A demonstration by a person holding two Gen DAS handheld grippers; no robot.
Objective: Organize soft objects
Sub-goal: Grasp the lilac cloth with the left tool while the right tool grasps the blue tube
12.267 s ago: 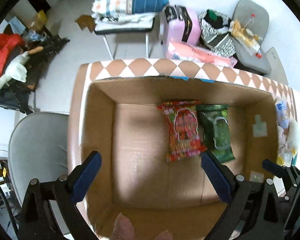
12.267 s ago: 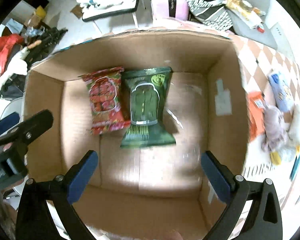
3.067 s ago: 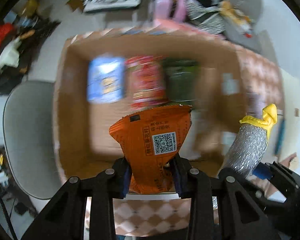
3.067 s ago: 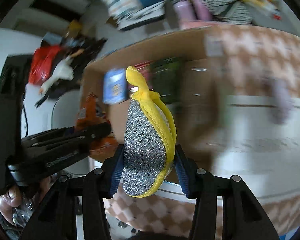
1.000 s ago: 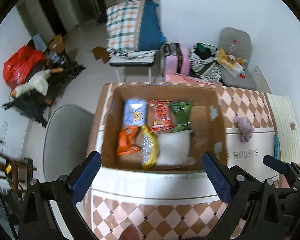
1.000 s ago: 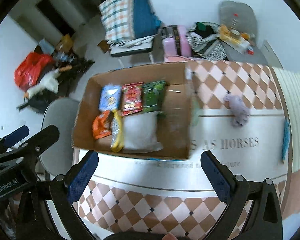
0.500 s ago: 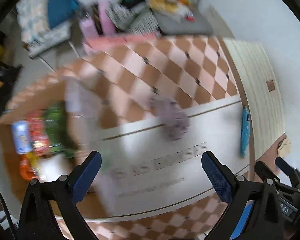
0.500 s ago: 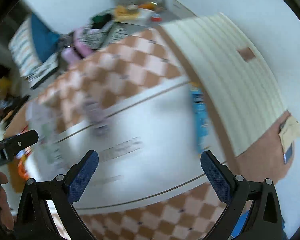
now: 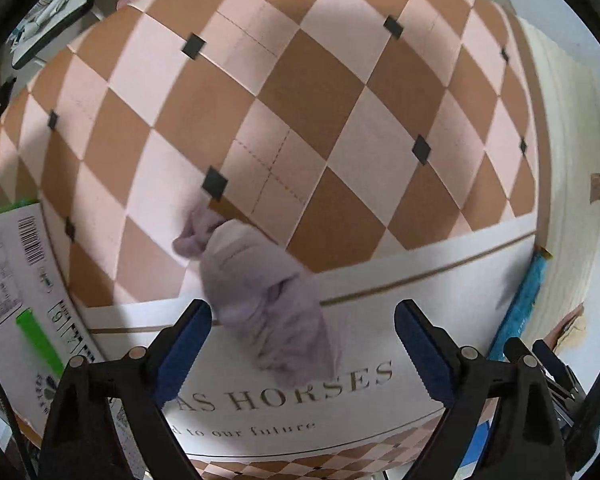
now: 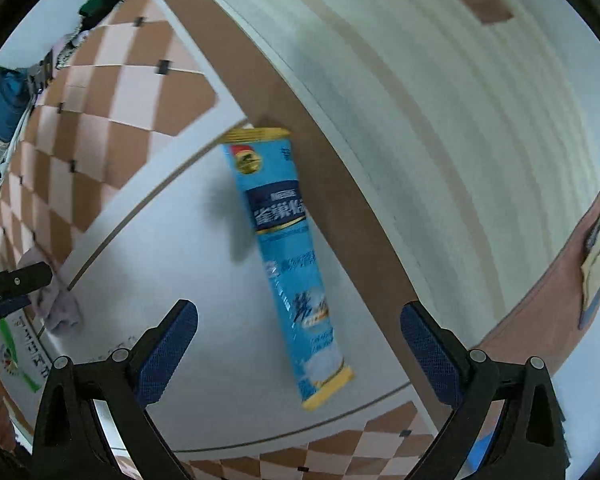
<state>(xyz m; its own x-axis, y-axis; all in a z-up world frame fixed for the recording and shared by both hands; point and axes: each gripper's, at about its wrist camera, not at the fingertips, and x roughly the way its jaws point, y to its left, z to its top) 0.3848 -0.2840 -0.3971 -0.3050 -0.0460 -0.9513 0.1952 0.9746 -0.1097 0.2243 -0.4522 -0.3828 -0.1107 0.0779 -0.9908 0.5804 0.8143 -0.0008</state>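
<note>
A pale purple soft toy (image 9: 266,300) lies on the checkered mat (image 9: 320,100) across the white printed band. My left gripper (image 9: 302,344) is open and empty, its fingers on either side of the toy's near end, just above it. A long blue snack packet (image 10: 288,256) lies on the white band. My right gripper (image 10: 298,350) is open and empty, its fingers straddling the packet's near end. The purple toy also shows small at the far left of the right wrist view (image 10: 58,304), beside the left gripper's finger (image 10: 20,278).
The outer side of the cardboard box (image 9: 16,304), with barcode and green label, stands at the left. A cream ribbed mat (image 10: 460,120) lies to the right of the packet. The blue packet's edge (image 9: 518,304) shows at the right of the left wrist view.
Both grippers have dropped much closer to the mat. The left now frames the purple toy, the right now frames the blue packet. The box has slid out to the left edge.
</note>
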